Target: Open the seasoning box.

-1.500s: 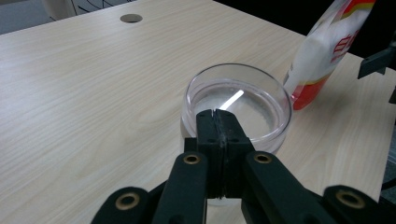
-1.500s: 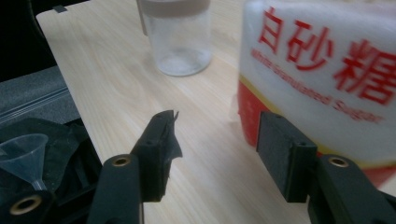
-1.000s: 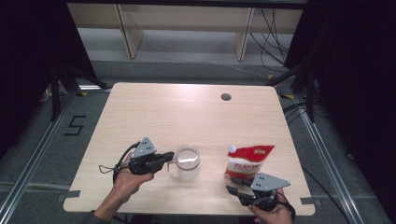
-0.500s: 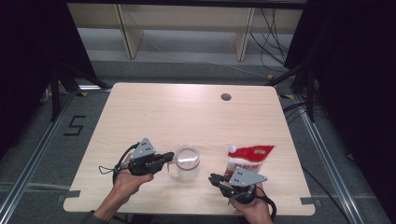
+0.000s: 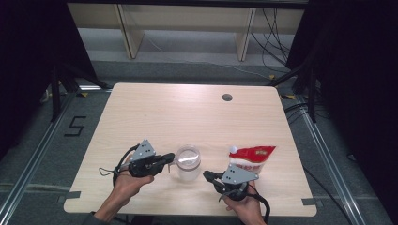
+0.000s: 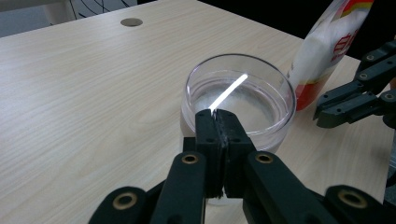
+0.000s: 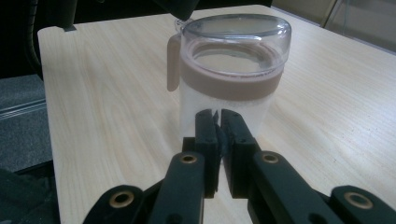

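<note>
Dark curtains and pale shelving stand behind a light wooden bench (image 5: pixel 155 117) with a small round cable hole (image 5: pixel 227 97) at about one o'clock. Going left to right: the left hand-held gripper (image 5: pixel 168 161) lies near the front edge at seven o'clock, jaws pressed together. In its own view they pinch the near rim or tab of the clear round plastic jar with the brownish band and see-through lid (image 5: pixel 187 162), which stands at six o'clock and holds a white powder. The right hand-held gripper (image 5: pixel 207 175) comes next, at five o'clock, pointing at the jar's side just short of it. Its jaws have just been closing and now meet with nothing between them. Behind it, at four o'clock, stands the red and white plastic pouch (image 5: pixel 248 158), upright and untouched. I judge the jar is being steadied for opening; the next move calls for the right jaws to part and take the lid.
</note>
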